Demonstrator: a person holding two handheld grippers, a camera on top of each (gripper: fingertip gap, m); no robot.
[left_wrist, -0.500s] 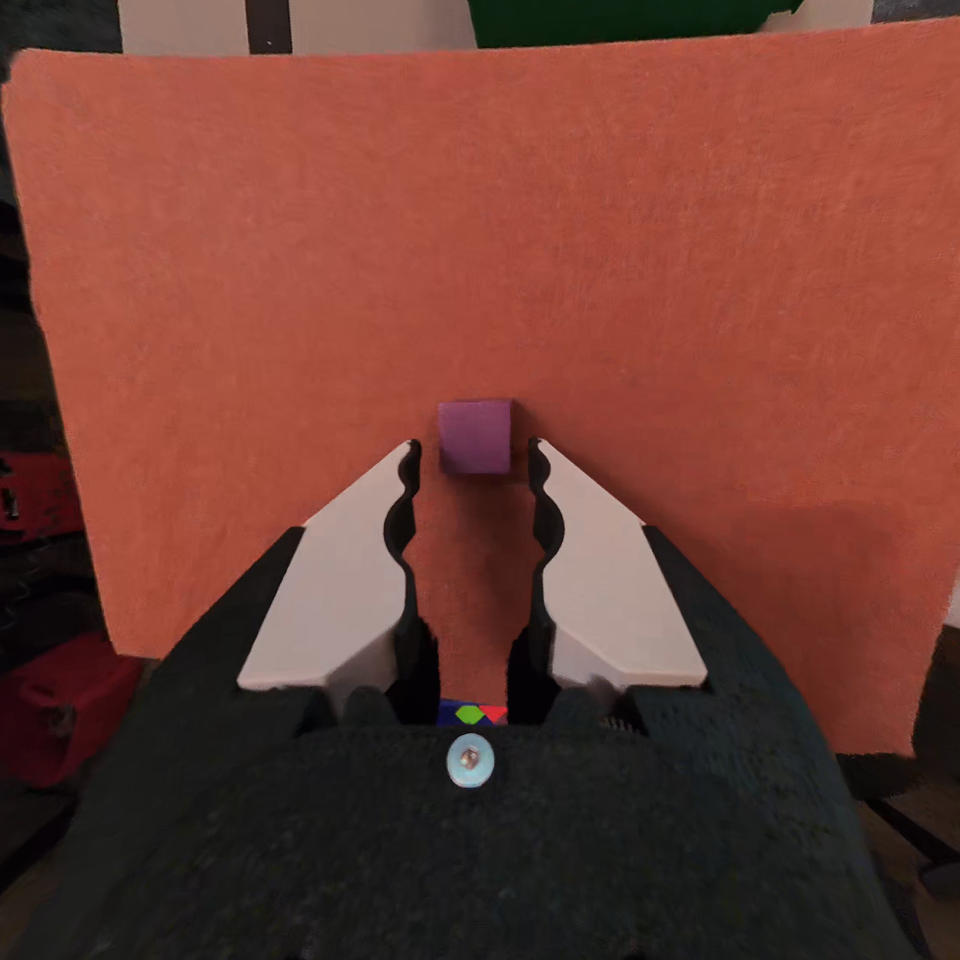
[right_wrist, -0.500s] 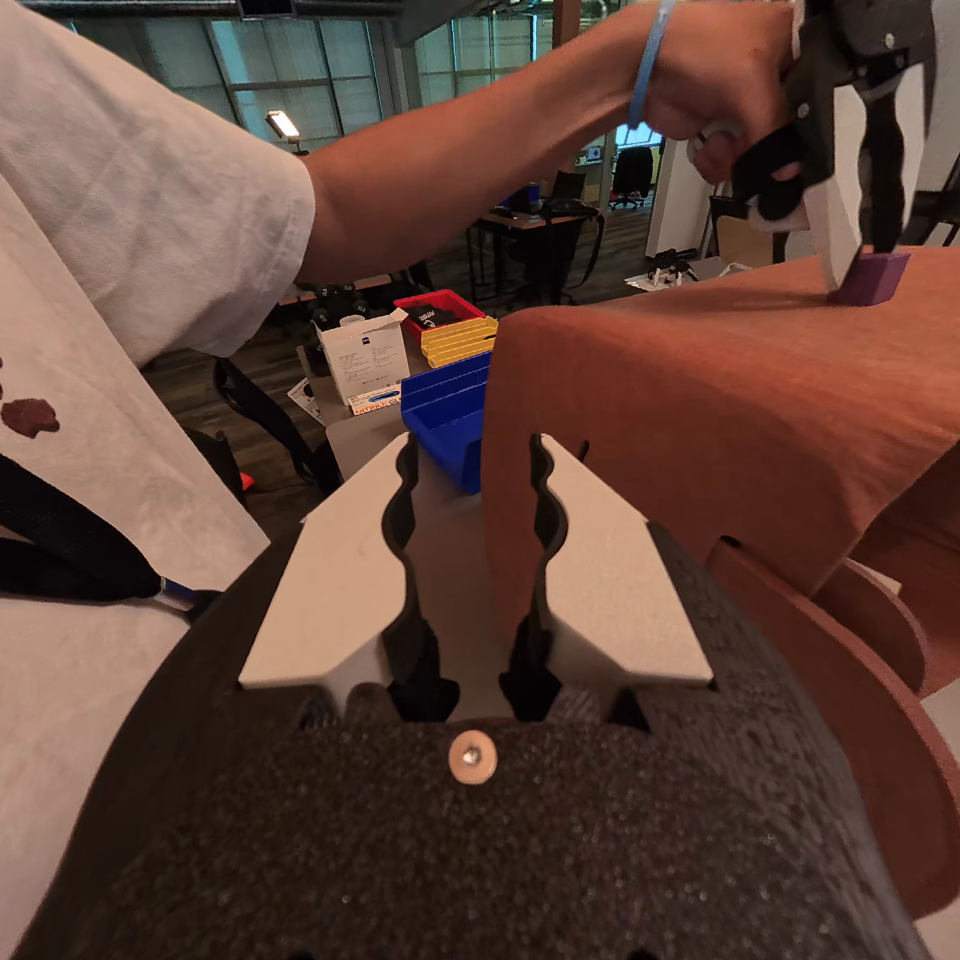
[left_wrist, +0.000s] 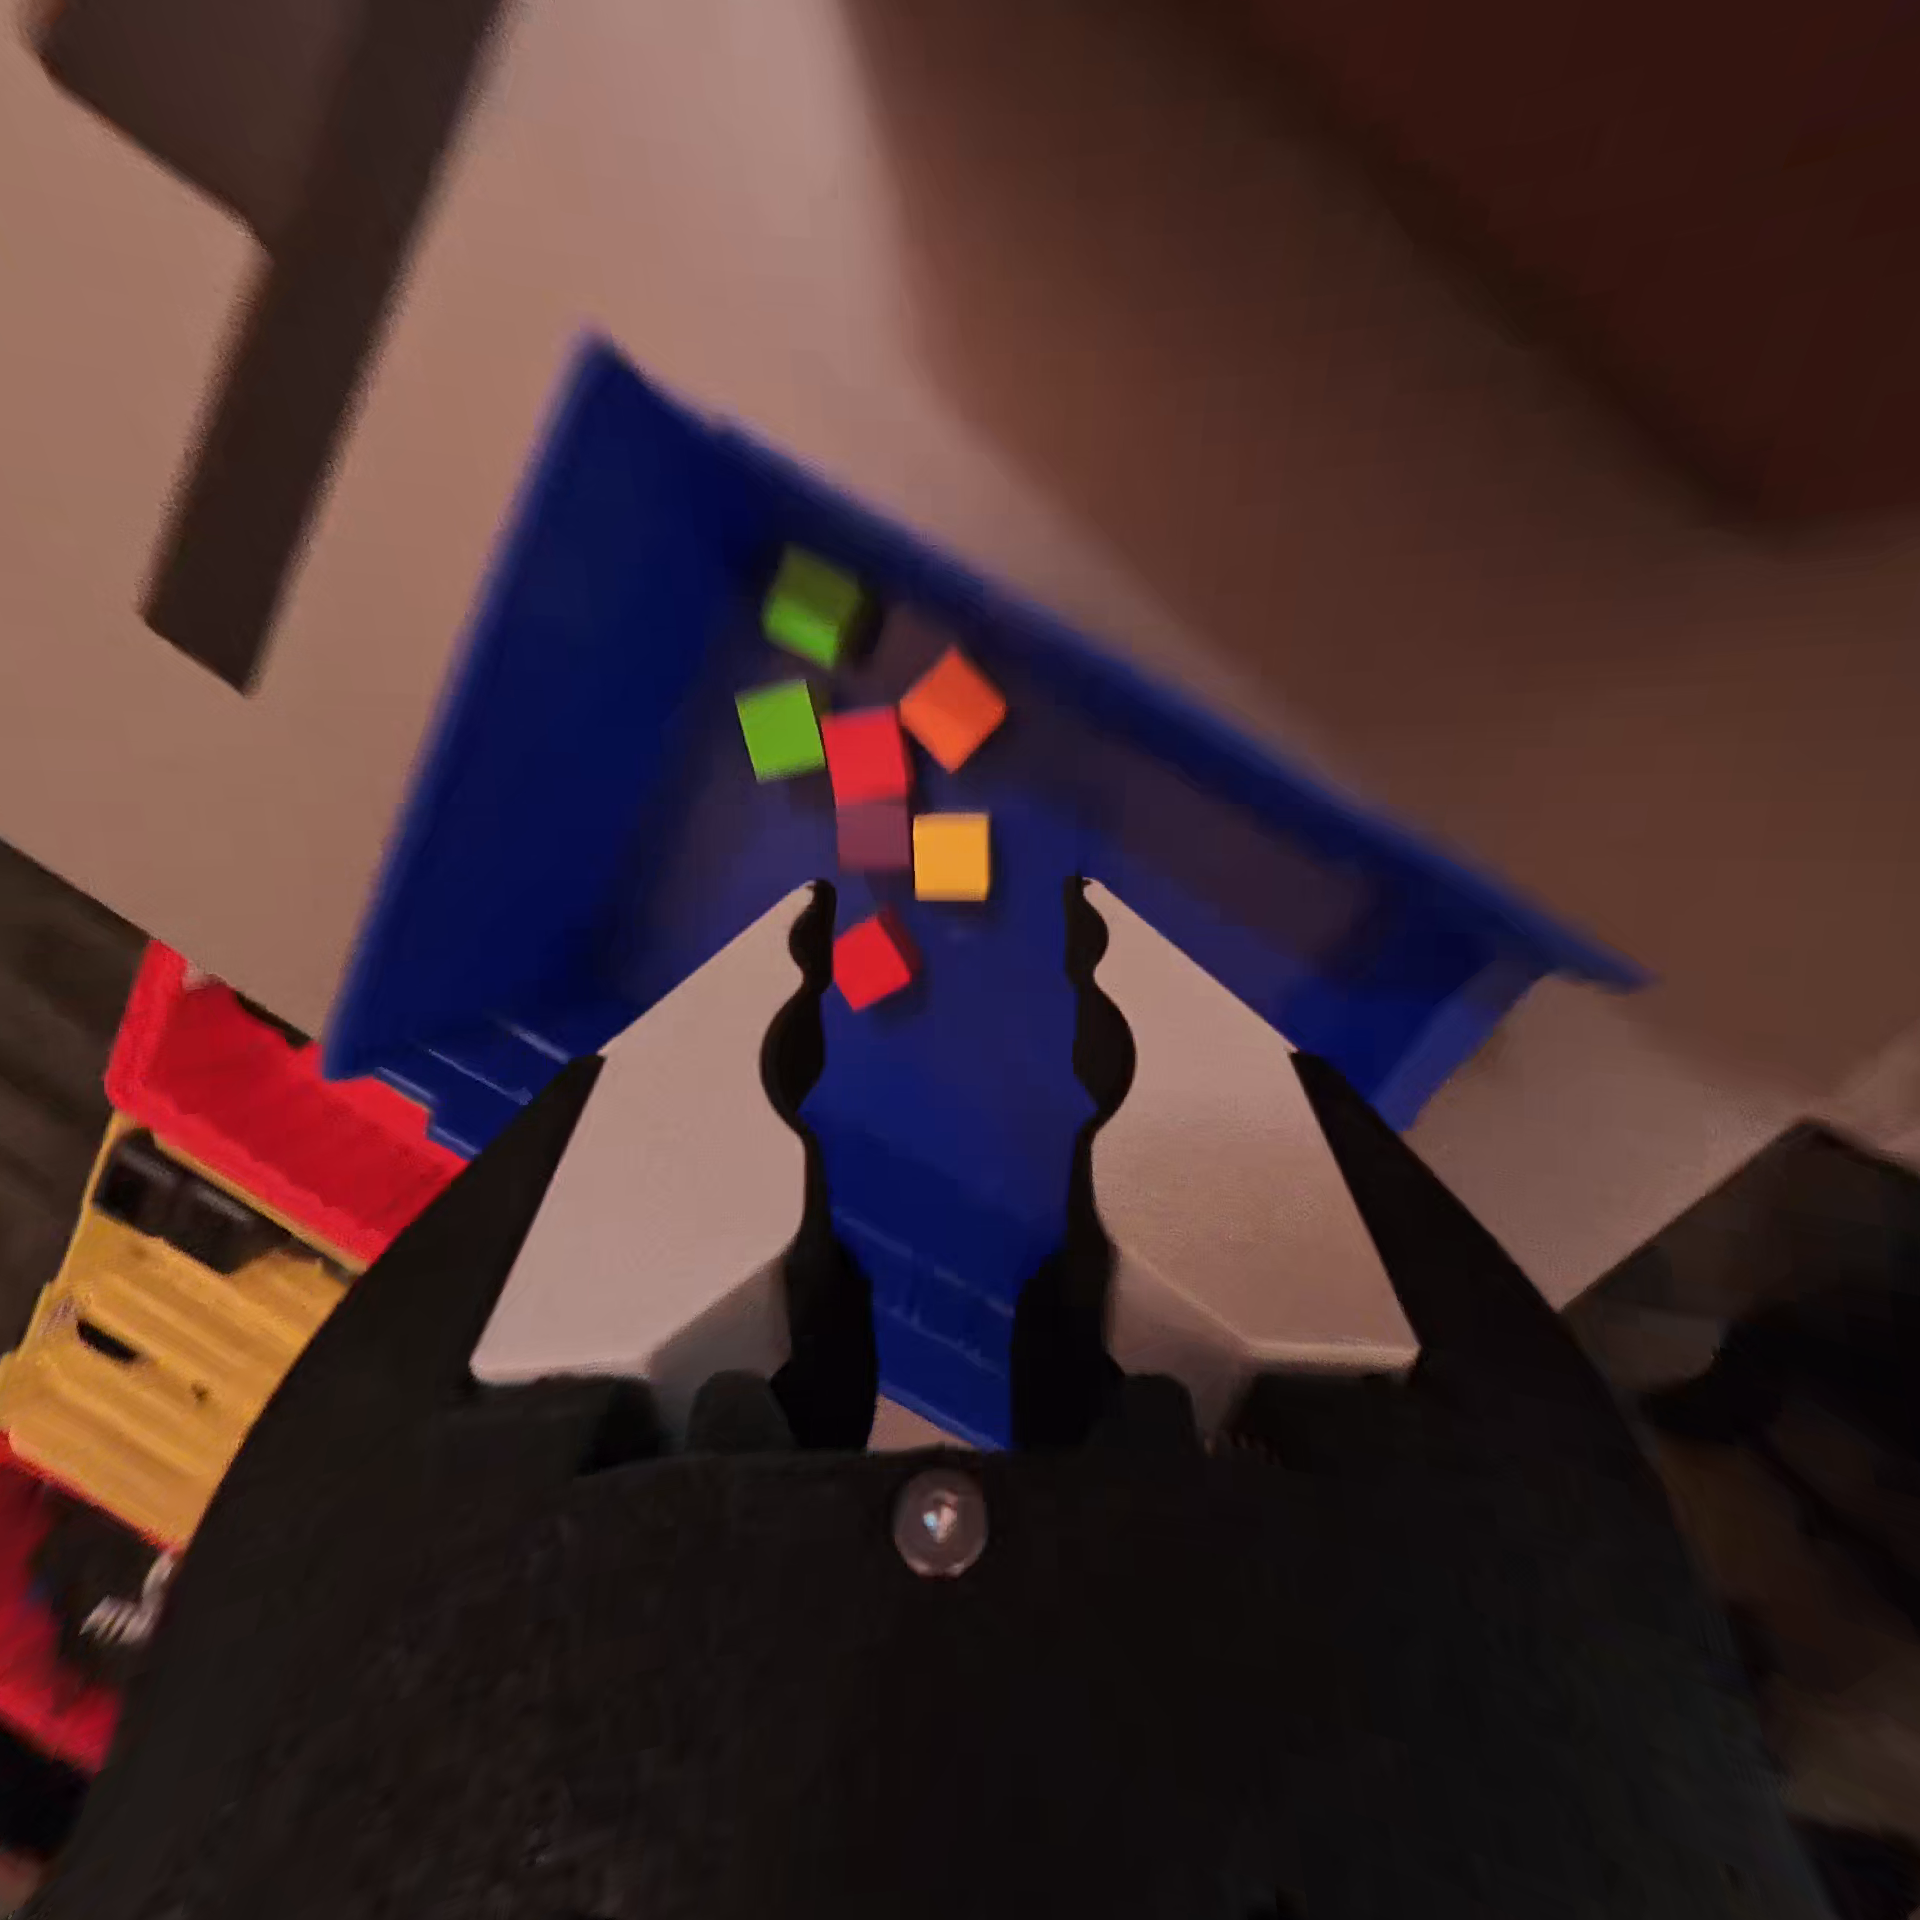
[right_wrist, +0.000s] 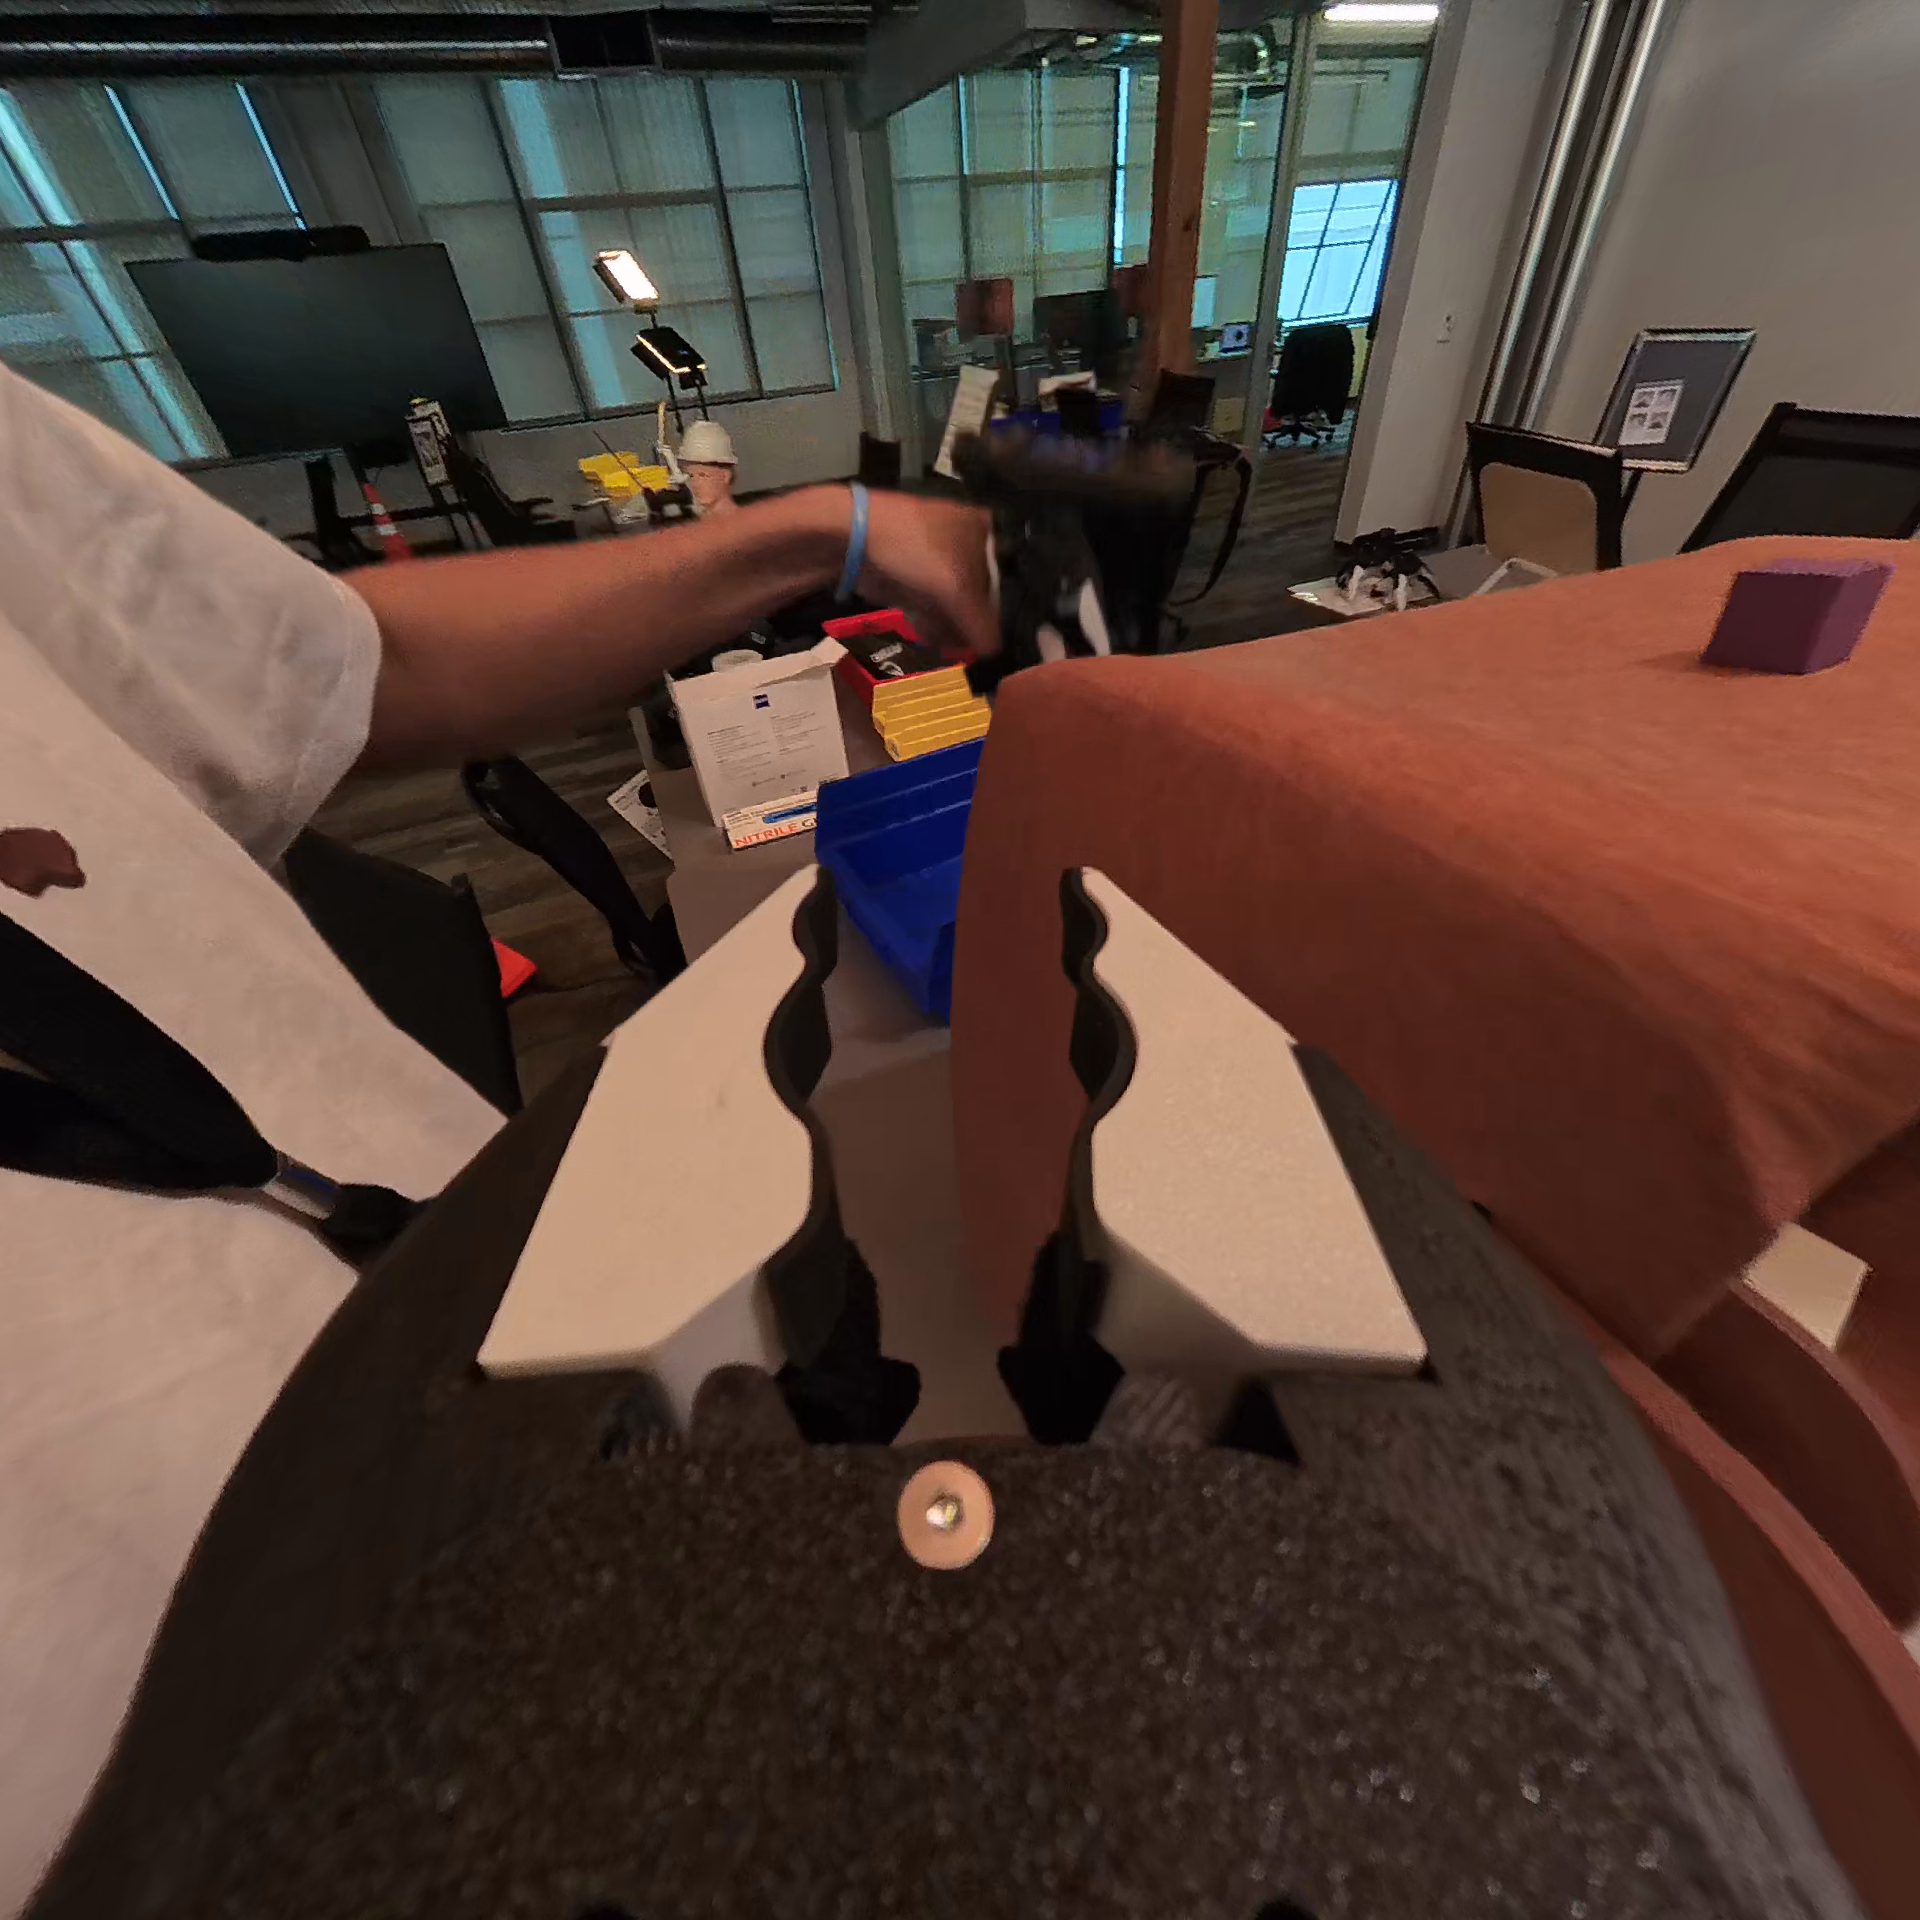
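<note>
Blurred blue bin under empty left gripper

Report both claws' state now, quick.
Left claw: open, empty, above the blue bin of coloured cubes.
Right claw: open, empty, beside the orange cloth.

Left tongs point downward, jaws parted with nothing between the white fingers; the view is blurred. Seen from the right wrist, the person's left arm reaches out level, hand wrapped round the tool's grip. Right tongs sit low and level, jaws apart and empty.
</note>
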